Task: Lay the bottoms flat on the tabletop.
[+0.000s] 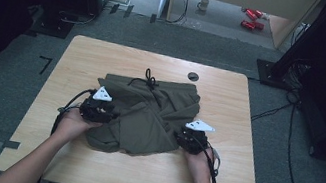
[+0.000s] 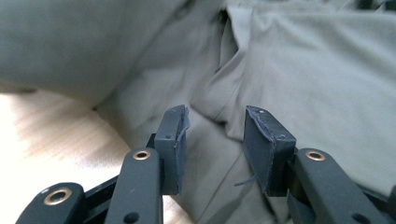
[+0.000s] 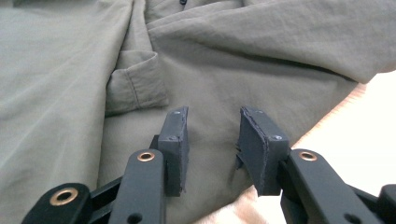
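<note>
Centrally on the wooden table point(image 1: 106, 56) lies a pair of folded olive shorts point(image 1: 146, 116), drawstring toward the far edge. Left gripper point(image 2: 215, 140) and right gripper point(image 3: 214, 140) flank its near corners, jaws apart above the cloth, clamping nothing.

Bare surface point(image 1: 230, 103) left, right, far and near. Rumpled olive shorts point(image 1: 146, 119) blocking the middle. Drawstring point(image 1: 149, 79) trailing at far edge.
</note>
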`<state>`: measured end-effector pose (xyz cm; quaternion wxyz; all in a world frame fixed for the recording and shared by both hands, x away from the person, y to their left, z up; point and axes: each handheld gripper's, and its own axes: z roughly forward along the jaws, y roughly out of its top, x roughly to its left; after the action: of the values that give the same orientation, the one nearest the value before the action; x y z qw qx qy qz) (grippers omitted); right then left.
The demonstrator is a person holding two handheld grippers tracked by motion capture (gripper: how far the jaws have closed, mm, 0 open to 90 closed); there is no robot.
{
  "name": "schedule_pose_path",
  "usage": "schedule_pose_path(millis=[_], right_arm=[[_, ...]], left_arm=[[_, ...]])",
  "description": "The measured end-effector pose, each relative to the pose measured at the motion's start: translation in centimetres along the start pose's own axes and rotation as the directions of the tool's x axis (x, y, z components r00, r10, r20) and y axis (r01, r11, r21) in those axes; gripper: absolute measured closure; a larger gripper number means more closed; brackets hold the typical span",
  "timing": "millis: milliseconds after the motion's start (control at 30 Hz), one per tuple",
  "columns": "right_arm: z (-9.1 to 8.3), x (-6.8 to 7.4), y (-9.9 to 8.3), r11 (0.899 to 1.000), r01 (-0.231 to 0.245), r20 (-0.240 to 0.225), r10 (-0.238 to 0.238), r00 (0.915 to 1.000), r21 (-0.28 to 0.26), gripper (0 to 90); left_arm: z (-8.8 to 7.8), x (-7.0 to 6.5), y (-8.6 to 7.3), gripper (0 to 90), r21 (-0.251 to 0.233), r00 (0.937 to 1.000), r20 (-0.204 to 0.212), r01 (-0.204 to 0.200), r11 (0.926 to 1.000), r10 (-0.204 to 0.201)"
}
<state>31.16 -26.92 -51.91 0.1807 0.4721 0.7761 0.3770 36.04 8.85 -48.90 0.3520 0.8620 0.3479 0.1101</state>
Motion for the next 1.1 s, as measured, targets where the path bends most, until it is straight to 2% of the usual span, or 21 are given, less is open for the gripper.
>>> schedule_pose_path(millis=[67, 167, 200, 233, 300, 500, 600, 667, 833, 933, 1100], right_arm=[[0.2, 0.1, 0.3, 1.000, 0.013, 0.007, -0.013, 0.9999, 0.013, 62.6], [0.6, 0.0, 0.7, 1.000, 0.014, 0.007, -0.014, 0.9999, 0.017, 62.5], [0.7, 0.0, 0.8, 1.000, 0.011, 0.007, -0.011, 0.9999, 0.014, 62.6], [0.8, -0.1, 0.8, 1.000, 0.008, 0.006, -0.008, 1.0000, 0.010, 62.7], [1.1, -0.4, 1.0, 1.000, -0.019, 0.000, 0.019, 0.9998, -0.003, 63.4], [1.9, -0.4, 1.8, 1.000, -0.003, 0.006, 0.003, 1.0000, 0.011, 63.4], [2.4, -0.8, 2.1, 1.000, -0.028, -0.003, 0.028, 0.9996, -0.011, 64.9], [3.0, -1.1, 2.9, 1.000, -0.023, 0.002, 0.023, 0.9997, 0.006, 64.7], [4.2, -1.6, 4.0, 1.000, -0.024, 0.016, 0.024, 0.9996, 0.010, 64.7], [5.1, -2.2, 4.9, 1.000, -0.029, 0.026, 0.029, 0.9992, 0.011, 64.7], [6.5, -3.1, 6.1, 1.000, -0.023, 0.056, 0.022, 0.9982, 0.004, 64.1]], left_arm=[[0.5, 0.2, -0.3, 59.6, 0.016, 1.0000, -0.009, 0.001, 0.9999, 0.000], [1.0, 0.7, -0.4, 59.8, 0.016, 0.9997, -0.020, 0.010, 0.9998, -0.010], [1.1, 0.8, -0.4, 59.7, 0.014, 0.9997, -0.020, 0.014, 0.9998, -0.014], [1.4, 1.0, -0.5, 59.7, 0.024, 0.9988, -0.049, 0.008, 0.9997, -0.006], [1.6, 1.4, -0.4, 60.4, 0.015, 0.9985, -0.053, 0.008, 0.9999, -0.007], [2.2, 3.0, 0.3, 61.9, 0.003, 0.9974, -0.069, 0.022, 0.9997, -0.022], [2.6, 3.9, 0.7, 64.5, -0.005, 0.9958, -0.083, 0.037, 0.9993, -0.037], [3.1, 4.6, 1.2, 64.4, -0.012, 0.9946, -0.096, 0.040, 0.9991, -0.041], [3.8, 5.8, 2.1, 64.4, -0.018, 0.9918, -0.113, 0.058, 0.9981, -0.060], [4.3, 6.6, 2.6, 64.3, -0.021, 0.9911, -0.115, 0.065, 0.9977, -0.067], [5.0, 7.6, 3.5, 60.5, -0.019, 0.9909, -0.092, 0.097, 0.9951, -0.099]])
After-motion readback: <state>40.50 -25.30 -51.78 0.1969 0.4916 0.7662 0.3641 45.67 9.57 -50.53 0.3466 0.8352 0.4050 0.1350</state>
